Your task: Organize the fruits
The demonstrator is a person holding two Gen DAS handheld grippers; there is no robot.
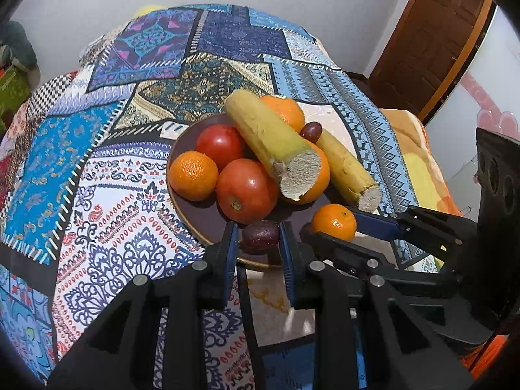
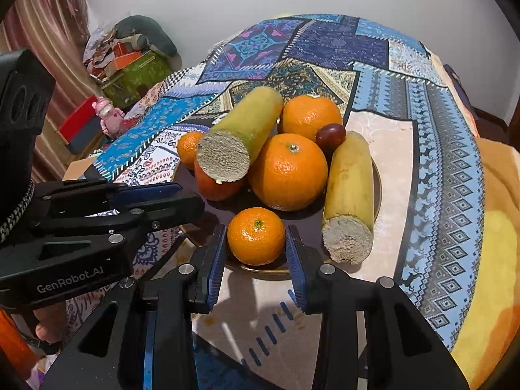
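Note:
A dark plate (image 1: 208, 217) on the patterned tablecloth holds two tomatoes (image 1: 245, 190), oranges (image 1: 193, 175), two cut yellow banana-like pieces (image 1: 273, 143) and a dark grape (image 1: 311, 131). My left gripper (image 1: 258, 239) has its jaws on both sides of a dark purple grape (image 1: 261, 234) at the plate's near rim. My right gripper (image 2: 255, 242) has its jaws around a small mandarin (image 2: 255, 235) at the plate's near edge (image 2: 260, 269); the mandarin also shows in the left wrist view (image 1: 334, 221). Contact is hard to judge in both.
The patterned cloth (image 1: 113, 195) covers the table. A wooden door (image 1: 432, 39) stands at the far right. Boxes and clutter (image 2: 130, 65) and a pink toy (image 2: 109, 117) sit beyond the table's left side. A yellow-orange blanket (image 2: 494, 260) lies to the right.

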